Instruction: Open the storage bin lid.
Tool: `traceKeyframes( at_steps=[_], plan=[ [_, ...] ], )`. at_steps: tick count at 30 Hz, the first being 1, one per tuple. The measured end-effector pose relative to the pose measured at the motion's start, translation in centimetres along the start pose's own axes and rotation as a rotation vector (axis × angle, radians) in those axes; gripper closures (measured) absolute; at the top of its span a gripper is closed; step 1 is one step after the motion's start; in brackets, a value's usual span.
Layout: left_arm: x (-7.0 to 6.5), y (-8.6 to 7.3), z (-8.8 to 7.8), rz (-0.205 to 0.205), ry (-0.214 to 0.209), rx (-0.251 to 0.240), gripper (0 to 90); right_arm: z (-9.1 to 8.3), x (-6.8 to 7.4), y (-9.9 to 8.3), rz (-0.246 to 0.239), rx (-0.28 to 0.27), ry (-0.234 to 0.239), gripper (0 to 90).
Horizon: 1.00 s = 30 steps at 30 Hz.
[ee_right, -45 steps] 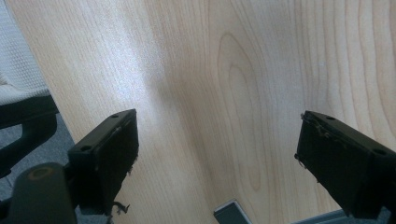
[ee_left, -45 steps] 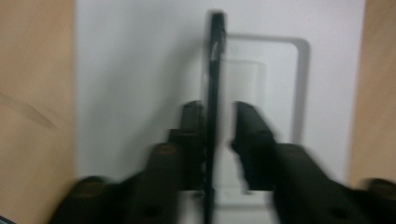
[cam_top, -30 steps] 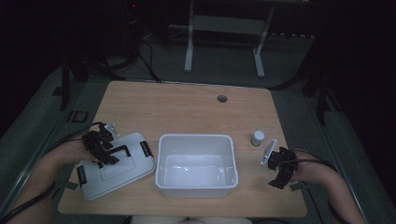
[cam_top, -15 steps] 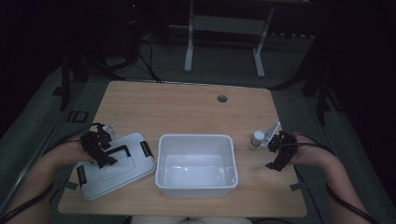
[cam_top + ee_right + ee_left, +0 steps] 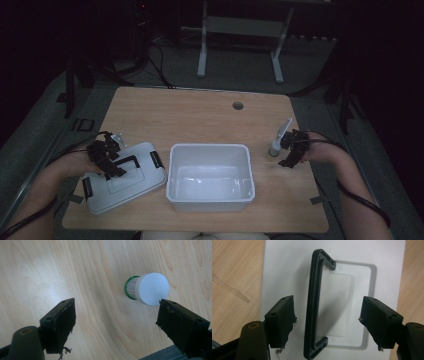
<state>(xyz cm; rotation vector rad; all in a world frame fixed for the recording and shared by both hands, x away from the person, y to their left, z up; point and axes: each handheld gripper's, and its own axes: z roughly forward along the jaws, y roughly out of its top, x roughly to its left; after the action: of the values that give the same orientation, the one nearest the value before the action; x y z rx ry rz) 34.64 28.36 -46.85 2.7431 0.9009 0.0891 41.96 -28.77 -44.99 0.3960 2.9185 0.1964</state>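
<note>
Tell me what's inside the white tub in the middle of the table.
The white tub looks empty: the high view shows just its bare, shiny floor. The strip of floor right behind its near wall is hidden. Its lid lies beside it.

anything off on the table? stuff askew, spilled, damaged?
No spills or damage. The lid lies off the empty white bin, skewed to the table edge, its corner overhanging. The small bottle stands upright.
</note>
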Motion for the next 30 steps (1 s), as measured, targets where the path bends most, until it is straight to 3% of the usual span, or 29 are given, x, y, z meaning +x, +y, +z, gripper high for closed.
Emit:
traceKeyframes(
  at_steps=[16,23,30],
  plan=[
    [-0.3,0.5,-0.4,0.004,0.006,0.006,27.5,3.1,-3.3,1.3,-0.008,0.052,0.004,22.0],
    [-0.4,0.4,-0.4,-0.001,0.000,0.011,27.6,4.3,-4.0,2.2,-0.076,0.083,-0.023,32.2],
    [-0.4,0.1,-0.4,-0.001,0.000,0.020,27.6,4.6,-3.9,2.4,-0.108,0.092,-0.008,48.0]
  ],
)
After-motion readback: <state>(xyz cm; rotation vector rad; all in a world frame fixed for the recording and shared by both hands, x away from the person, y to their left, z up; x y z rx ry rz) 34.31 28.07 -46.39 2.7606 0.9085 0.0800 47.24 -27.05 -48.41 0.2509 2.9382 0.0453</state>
